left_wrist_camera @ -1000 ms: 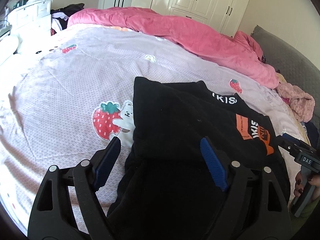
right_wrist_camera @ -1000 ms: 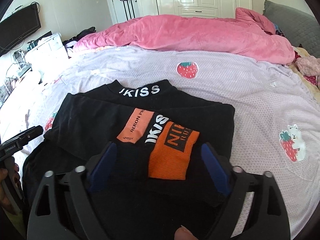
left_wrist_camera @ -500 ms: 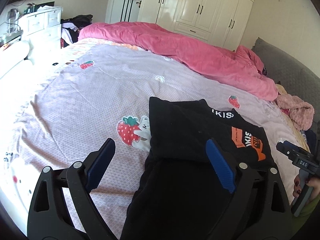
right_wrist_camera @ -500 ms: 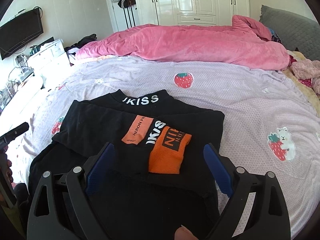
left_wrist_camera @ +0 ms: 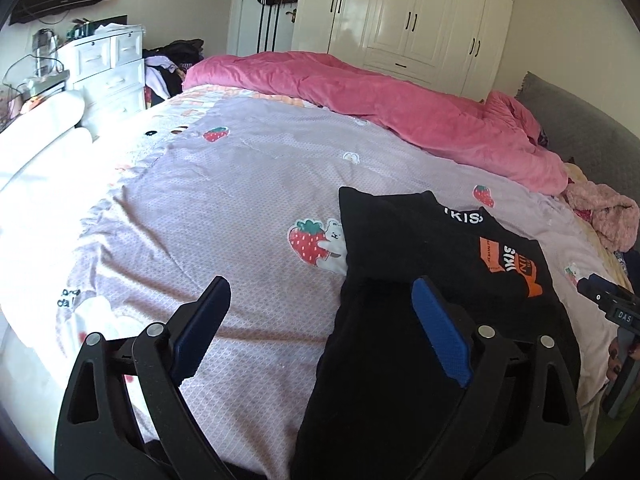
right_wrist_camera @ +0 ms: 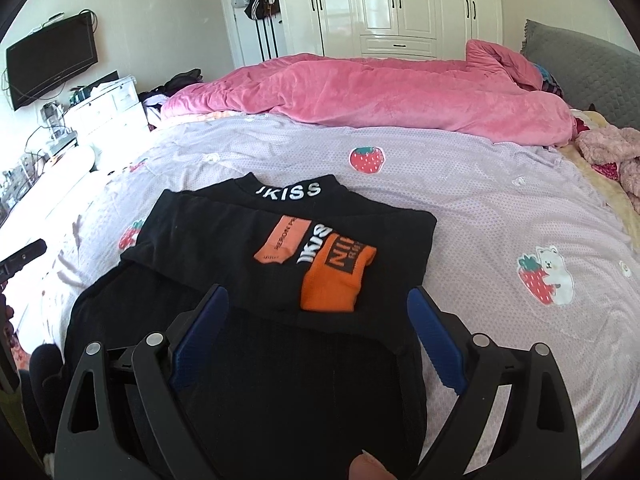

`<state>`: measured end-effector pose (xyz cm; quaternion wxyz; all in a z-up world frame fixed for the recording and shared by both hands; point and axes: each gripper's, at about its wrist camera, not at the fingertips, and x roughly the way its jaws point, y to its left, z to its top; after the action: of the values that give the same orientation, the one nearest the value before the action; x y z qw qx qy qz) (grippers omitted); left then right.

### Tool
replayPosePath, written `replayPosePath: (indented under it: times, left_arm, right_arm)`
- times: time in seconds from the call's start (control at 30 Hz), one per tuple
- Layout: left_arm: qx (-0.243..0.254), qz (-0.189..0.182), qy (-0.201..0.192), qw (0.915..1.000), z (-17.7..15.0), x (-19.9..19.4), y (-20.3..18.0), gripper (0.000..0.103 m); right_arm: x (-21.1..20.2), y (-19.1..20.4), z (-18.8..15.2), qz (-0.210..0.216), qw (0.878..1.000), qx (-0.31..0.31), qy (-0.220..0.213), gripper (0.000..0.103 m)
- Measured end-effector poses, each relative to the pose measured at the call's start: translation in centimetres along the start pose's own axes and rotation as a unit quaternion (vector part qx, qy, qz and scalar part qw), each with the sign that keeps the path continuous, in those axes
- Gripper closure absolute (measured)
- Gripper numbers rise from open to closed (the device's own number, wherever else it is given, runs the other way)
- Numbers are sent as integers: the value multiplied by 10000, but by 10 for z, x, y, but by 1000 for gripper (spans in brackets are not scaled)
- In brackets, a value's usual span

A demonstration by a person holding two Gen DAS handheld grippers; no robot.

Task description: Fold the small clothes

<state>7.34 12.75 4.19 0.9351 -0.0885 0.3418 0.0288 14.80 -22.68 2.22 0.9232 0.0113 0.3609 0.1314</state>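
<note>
A black top (right_wrist_camera: 280, 264) with white collar lettering and orange cuffs (right_wrist_camera: 336, 276) lies on the lilac bedspread, its sleeves folded across the chest. In the left wrist view the same black top (left_wrist_camera: 420, 264) lies right of centre. My left gripper (left_wrist_camera: 320, 320) hovers open above the garment's left edge, nothing between its blue pads. My right gripper (right_wrist_camera: 316, 332) hangs open over the lower body of the garment, also holding nothing. The right gripper's body (left_wrist_camera: 612, 312), held by a hand, shows at the left wrist view's right edge.
A pink duvet (right_wrist_camera: 380, 92) lies heaped across the far side of the bed. A grey headboard (right_wrist_camera: 580, 72) and a pink fluffy garment (right_wrist_camera: 608, 148) are at the right. White drawers (left_wrist_camera: 108, 68) and a wall television (right_wrist_camera: 52, 60) stand to the left. White wardrobes (right_wrist_camera: 400, 4) line the back wall.
Both grippers have drawn back and risen from the black top, which now looks smaller and farther off. The left gripper's jaws have widened a little. The garment lies unmoved.
</note>
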Motion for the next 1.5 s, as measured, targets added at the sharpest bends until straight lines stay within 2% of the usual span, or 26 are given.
replayPosePath:
  times: [0.53,0.7,0.93,1.1,1.27,1.5]
  left_arm:
    - [-57,85,324,9994,-45,-26,24,18]
    - [-69,75,471,9988,-62,-30,30,18]
    - [7,68,681,9977,-85,-34,32,18]
    - [45,-105,900,9959,-101,-32,29,18]
    - [156,-213,1171,9928,-121,-25,19,18]
    - [334,-253,1317,9904,-127,-19,12,19]
  right_arm:
    - [-32,12,-45,221,9996,-153,66,13]
    - [-35,14,-53,173,9995,-232,143,13]
    - [-38,10,-72,109,9989,-246,372,13]
    - [-32,11,-93,205,9974,-165,672,13]
    - [-30,10,-109,121,9958,-216,880,13]
    - [-36,-1,-126,-36,9934,-361,1092,13]
